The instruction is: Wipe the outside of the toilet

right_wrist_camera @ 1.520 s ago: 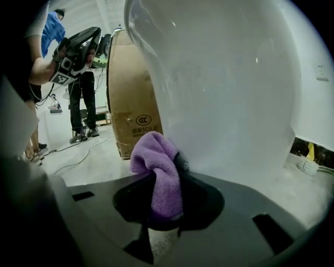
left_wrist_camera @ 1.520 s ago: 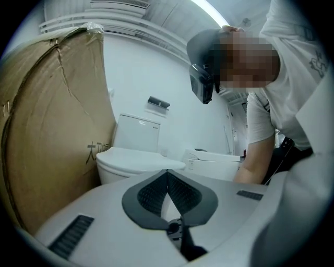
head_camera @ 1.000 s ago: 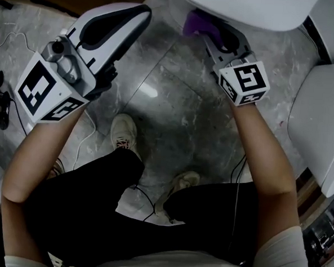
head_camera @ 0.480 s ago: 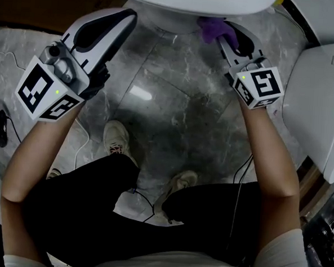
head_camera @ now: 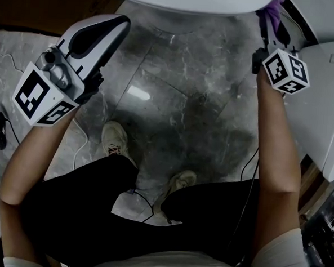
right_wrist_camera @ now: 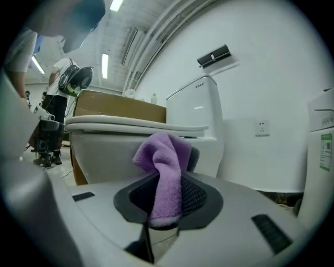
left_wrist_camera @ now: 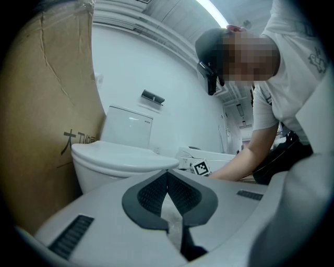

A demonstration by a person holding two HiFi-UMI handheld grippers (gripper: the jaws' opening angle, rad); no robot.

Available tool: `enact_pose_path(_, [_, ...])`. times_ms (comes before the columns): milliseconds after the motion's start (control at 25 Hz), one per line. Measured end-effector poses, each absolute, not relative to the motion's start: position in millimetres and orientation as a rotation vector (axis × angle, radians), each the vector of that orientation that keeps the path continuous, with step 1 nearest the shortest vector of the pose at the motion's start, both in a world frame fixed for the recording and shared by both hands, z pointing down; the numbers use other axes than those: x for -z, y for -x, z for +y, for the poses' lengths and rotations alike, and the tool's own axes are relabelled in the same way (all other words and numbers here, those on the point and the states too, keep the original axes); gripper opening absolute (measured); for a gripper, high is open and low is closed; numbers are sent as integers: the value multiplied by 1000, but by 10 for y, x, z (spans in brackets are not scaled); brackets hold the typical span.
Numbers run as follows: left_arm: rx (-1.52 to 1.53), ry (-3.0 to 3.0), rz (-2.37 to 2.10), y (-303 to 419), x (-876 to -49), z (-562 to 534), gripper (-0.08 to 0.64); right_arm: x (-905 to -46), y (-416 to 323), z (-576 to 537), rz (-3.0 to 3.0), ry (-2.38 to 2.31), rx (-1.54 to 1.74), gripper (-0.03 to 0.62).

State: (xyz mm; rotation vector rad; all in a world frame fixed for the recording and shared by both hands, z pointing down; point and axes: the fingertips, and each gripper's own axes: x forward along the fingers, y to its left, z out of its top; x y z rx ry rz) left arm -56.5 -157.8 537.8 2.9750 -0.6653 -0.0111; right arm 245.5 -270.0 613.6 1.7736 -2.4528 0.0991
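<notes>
1. The right gripper (right_wrist_camera: 166, 206) had its fingers (right_wrist_camera: 201, 195) clamped on a purple cloth (right_wrist_camera: 163, 172).
2. The cloth stood up between the two pads. It bunched above the fingertips, with one corner drooping to their left.
3. The toilet (right_wrist_camera: 112, 151) stood just beyond the right fingertips. Its bowl wall was behind the cloth and its closed lid was above the cloth's top.
4. No view showed whether the cloth touched the bowl.
5. The tank (right_wrist_camera: 198, 109) rose beyond the right fingertips, a little to their right. A wall socket (right_wrist_camera: 262, 128) was further right again.
6. The left gripper (left_wrist_camera: 167, 189) had its fingers (left_wrist_camera: 148, 195) pressed together with nothing between them.
7. The toilet's bowl lay ahead of the left fingertips and to their left, apart from them. A cardboard box (left_wrist_camera: 47, 104) filled the far left.
8. In the head view, the left fingertips pointed toward the left side of the bowl. The right fingertips and cloth were at the bowl's right edge, so the two grippers were well apart.
9. A second toilet (head_camera: 320, 111) stood just to the right of the right fingers.
10. A grey marble floor (head_camera: 185, 114) spread below both sets of fingers. The person's shoes (head_camera: 118, 138) stood on it nearer the body.
</notes>
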Motion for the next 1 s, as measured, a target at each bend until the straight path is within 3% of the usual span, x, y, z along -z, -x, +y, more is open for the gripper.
enact_pose_path(1000, [-11, -2944, -740, 1013, -5501, -1511, 6, -8186, -214, -2332, -2407, -1322, -399, 91])
